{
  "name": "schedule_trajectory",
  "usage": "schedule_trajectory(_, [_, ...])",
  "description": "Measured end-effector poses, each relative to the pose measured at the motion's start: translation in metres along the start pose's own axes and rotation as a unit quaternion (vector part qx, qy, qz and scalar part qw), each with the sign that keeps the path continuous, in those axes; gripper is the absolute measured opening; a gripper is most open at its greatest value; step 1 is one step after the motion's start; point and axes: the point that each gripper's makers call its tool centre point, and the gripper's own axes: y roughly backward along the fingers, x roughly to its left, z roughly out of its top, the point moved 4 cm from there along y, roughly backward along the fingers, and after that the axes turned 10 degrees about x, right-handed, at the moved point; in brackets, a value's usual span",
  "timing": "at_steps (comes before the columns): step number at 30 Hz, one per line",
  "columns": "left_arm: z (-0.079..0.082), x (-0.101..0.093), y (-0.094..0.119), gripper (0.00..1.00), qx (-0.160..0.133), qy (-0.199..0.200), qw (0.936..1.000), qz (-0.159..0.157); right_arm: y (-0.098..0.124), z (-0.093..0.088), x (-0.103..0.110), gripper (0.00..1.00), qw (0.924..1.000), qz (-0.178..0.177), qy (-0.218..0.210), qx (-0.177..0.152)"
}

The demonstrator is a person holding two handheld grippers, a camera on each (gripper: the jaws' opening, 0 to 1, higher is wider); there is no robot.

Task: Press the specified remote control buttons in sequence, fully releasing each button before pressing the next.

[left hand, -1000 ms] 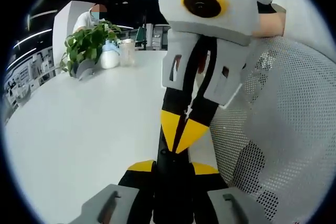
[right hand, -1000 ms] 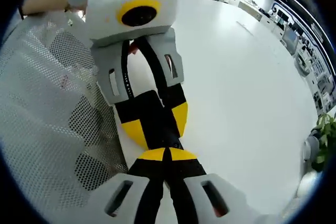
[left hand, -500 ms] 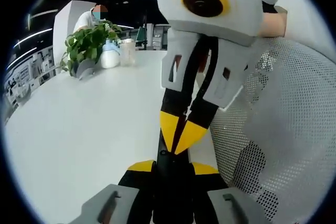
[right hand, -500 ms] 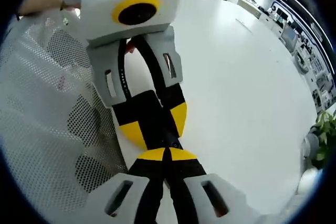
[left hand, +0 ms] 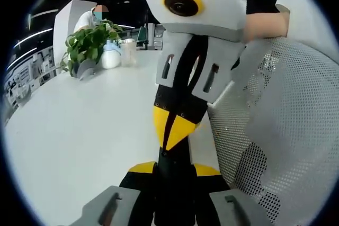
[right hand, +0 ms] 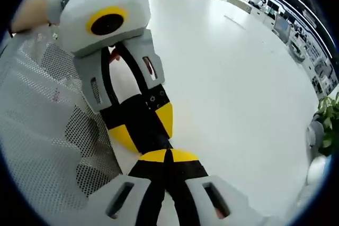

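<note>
In the left gripper view my left gripper rises from the bottom with its yellow-tipped black jaws shut on nothing. My right gripper comes down from the top, also shut, and its yellow tips meet the left one's tips over the white table. In the right gripper view my right gripper is shut at the bottom. The left gripper slants in from the upper left, tip to tip with it. A hand holds the right gripper from behind.
A white mesh chair back stands close beside the grippers and appears at the left in the right gripper view. A potted plant, a white bottle and a cup stand at the table's far side. People sit in the background.
In the left gripper view my right gripper has swung left and tilted while the background stayed still. In the right gripper view the whole picture has shifted with that move.
</note>
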Motion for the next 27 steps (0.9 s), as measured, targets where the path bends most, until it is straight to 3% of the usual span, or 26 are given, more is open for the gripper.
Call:
schedule_trajectory(5, [-0.001, 0.001, 0.001, 0.25, -0.025, 0.031, 0.9992, -0.006, -0.003, 0.000, 0.000, 0.00, 1.0000, 0.008, -0.004, 0.000])
schedule_trajectory(9, [-0.001, 0.001, 0.000, 0.25, -0.028, 0.029, 0.9992, -0.005, -0.004, 0.003, -0.001, 0.00, 0.9998, 0.015, 0.009, 0.010])
schedule_trajectory(23, [-0.002, 0.002, 0.000, 0.25, -0.053, 0.053, 0.9971, -0.009, -0.009, 0.010, -0.009, 0.00, 0.9879, 0.075, -0.053, 0.125])
schedule_trajectory(27, [-0.002, -0.001, -0.001, 0.25, -0.038, 0.011, 0.9992, 0.005, -0.010, 0.012, -0.010, 0.00, 0.9830, 0.084, -0.063, 0.151])
